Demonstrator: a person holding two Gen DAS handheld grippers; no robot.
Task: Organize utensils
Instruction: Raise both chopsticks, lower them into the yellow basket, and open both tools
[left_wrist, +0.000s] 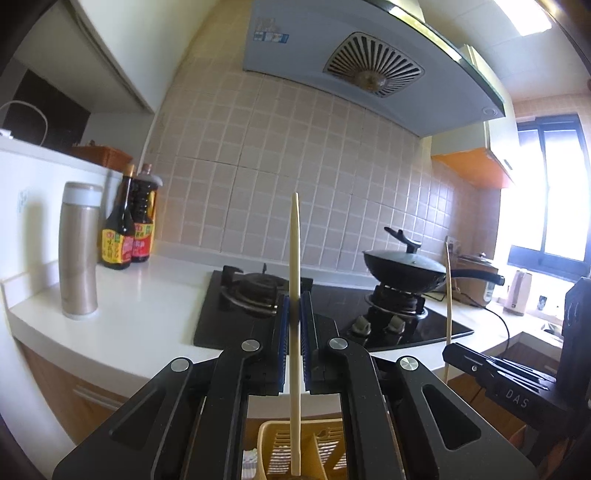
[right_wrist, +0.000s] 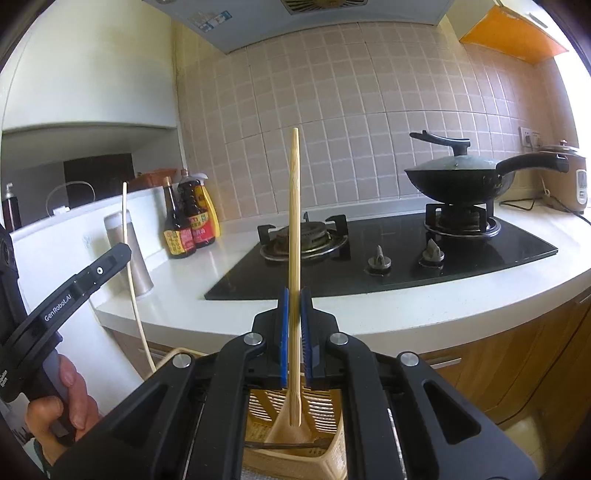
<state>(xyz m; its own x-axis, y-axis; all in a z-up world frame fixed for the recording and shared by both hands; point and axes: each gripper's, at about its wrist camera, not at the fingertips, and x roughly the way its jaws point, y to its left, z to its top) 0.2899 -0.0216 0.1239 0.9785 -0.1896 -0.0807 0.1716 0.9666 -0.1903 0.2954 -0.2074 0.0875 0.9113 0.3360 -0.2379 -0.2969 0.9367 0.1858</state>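
Both wrist views look level from just in front of the counter edge toward the tiled back wall, across the black gas stove (left_wrist: 332, 314) (right_wrist: 388, 254). The left view sits further left, with the steel flask (left_wrist: 78, 251) near and the lidded wok (left_wrist: 404, 267) far right. The right view stands closer to the wok (right_wrist: 458, 181), and both share the sauce bottles (left_wrist: 127, 225) (right_wrist: 188, 221).

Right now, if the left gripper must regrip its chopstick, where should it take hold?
Judging from the left wrist view, keep the left gripper on the chopstick mid-shaft, closing from both sides. It stands upright and thin, lower end over the yellow utensil basket.
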